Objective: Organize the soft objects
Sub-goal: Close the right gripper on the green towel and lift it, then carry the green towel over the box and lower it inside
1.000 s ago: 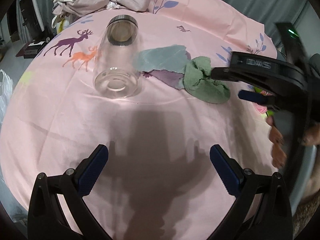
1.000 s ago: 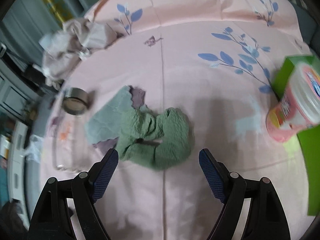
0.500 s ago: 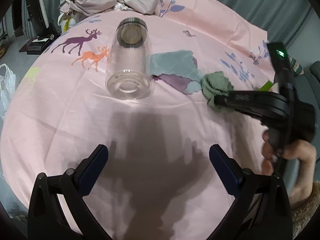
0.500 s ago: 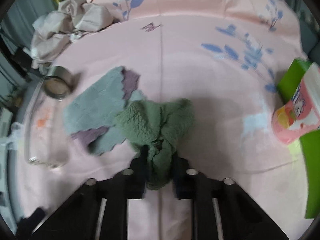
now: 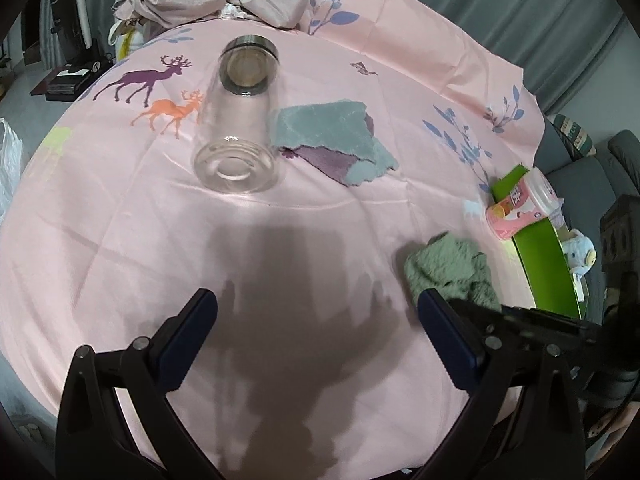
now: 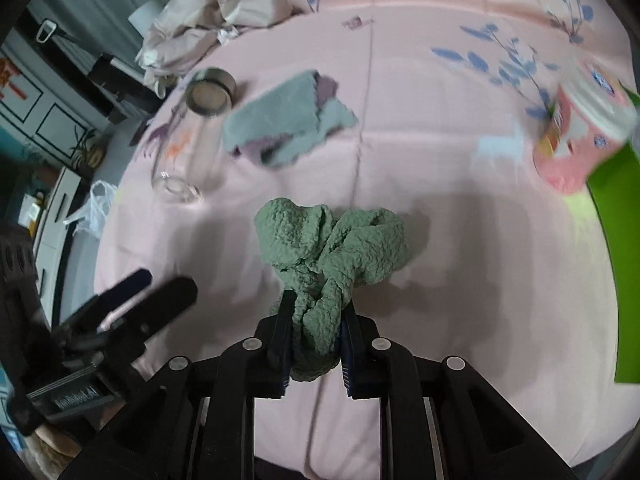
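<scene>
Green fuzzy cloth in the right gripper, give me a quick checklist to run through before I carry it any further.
1. Green fuzzy cloth sits between the right gripper pads: ok, though the jaws are opening slightly.
2. Whole cloth clear of the pink bedsheet: cannot tell; most of it bunches ahead of the pads.
3. Left gripper free to help: ok, open with nothing between its fingers.
4. Glass jar out of the way: ok, it lies on its side, apart from the green cloth.
5. Grey and purple cloth left behind: ok, flat beside the jar.
6. Pink tub and green box clear: ok, to the cloth's right, not touching it.
</scene>
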Demonstrator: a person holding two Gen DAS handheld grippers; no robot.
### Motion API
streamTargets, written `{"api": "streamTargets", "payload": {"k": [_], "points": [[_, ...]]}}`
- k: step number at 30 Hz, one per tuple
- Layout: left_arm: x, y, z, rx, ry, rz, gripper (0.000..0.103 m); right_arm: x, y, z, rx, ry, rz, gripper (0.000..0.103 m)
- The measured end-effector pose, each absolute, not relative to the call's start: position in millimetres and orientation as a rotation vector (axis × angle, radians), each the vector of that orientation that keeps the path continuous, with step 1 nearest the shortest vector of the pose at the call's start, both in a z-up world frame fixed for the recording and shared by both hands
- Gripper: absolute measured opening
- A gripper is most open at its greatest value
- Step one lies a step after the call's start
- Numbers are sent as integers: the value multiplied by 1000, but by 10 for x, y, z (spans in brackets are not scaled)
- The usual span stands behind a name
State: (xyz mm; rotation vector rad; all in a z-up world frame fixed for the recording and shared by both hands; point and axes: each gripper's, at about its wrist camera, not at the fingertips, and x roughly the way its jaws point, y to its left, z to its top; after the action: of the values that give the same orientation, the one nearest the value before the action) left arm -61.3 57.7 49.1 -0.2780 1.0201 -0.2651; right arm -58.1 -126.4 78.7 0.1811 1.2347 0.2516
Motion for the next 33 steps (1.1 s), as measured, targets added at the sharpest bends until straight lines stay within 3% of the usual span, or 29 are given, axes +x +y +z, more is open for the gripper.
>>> {"api": "streamTargets", "payload": {"k": [2, 3, 4, 10, 17, 21, 25, 26, 28, 31, 33], "points": [[-630, 548, 489, -285, 1026, -277, 99, -604, -1306, 732, 168, 1248, 214, 53], [-638, 529, 489, -294, 1033, -290, 98, -611, -1349, 723, 174, 1244, 184, 75], [-646, 509, 486, -306, 1041, -306, 94, -630, -1402, 733, 191, 1225, 163, 82], [-677, 338, 477, -316, 1080, -375, 74, -700, -1689, 893, 334, 1151, 170, 82], [-659, -12, 357, -334, 1174, -485, 71, -615, -1750, 806, 425, 1137, 217, 82], [-624, -146, 293, -331, 1182, -516, 47, -528, -1737, 634, 449, 1164, 211, 81], [-597, -264, 249, -283, 1156, -523, 25, -460, -1751, 454, 476, 1200, 210, 67], [-589, -285, 247, -280, 1149, -533, 23, -464, -1751, 454, 471, 1179, 207, 65], [-565, -318, 246, -290, 1143, -555, 18, -467, -1736, 444, 468, 1176, 234, 47], [-563, -435, 287, -234, 1115, -563, 17, -470, -1773, 422, 521, 1178, 269, 37], [-567, -520, 356, -193, 1092, -570, 17, -483, -1829, 445, 551, 1166, 290, 35]]}}
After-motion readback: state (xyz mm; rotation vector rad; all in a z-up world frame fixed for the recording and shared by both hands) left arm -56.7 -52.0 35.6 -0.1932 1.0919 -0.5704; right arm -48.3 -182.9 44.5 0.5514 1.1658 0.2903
